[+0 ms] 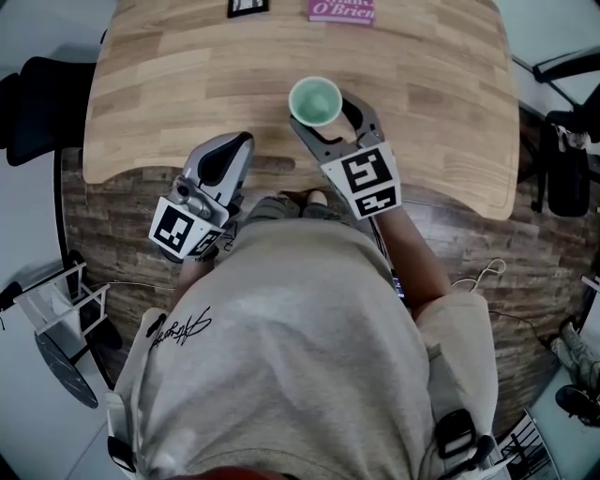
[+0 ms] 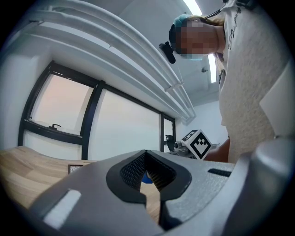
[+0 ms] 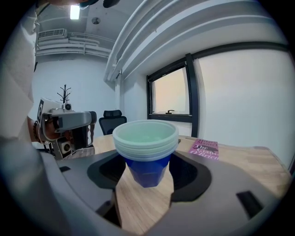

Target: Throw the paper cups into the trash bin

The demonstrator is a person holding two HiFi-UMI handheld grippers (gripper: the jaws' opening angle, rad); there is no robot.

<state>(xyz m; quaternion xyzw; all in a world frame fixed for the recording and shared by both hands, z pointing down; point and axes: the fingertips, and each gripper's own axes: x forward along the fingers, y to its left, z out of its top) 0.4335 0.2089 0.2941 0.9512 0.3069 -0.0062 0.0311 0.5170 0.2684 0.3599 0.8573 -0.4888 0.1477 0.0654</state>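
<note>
Right gripper (image 1: 322, 111): its jaws are closed in on the stack of paper cups (image 3: 146, 147), with one dark pad against each side of the blue wall, at the centre of its own view.
Cups' axis: upright, with the long axis vertical and the mouth up. The blue body tapers downward and the pale mint rims are nested at the top.
Cups' place: over the wooden table (image 1: 169, 84), in the upper middle of the head view, not far from the edge nearest the person.
Left gripper (image 1: 242, 141): its jaws are together with only a thin slit between them and nothing in it. It sits lower left of the cups in the head view, at the table's near edge, apart from the stack.
Hard to make out: how many cups are nested, and whether the stack's base rests on the wood or hangs just clear of it. A speck of blue shows through the left gripper's slit.
Cut off: a pink book (image 1: 342, 9) and a dark framed card (image 1: 248, 7), both clipped by the top edge of the head view.
Only in the head view: the cups' pale inside, seen from above, and the person's beige shirt (image 1: 300, 356) filling the lower half.
Only in the right gripper view: the blue outer wall and stacked rims. The book's cover lies flat at right centre, and a black office chair (image 3: 109, 120) stands at left centre.
Only in the left gripper view: the right gripper's marker cube, at right centre beside the shirt.
</note>
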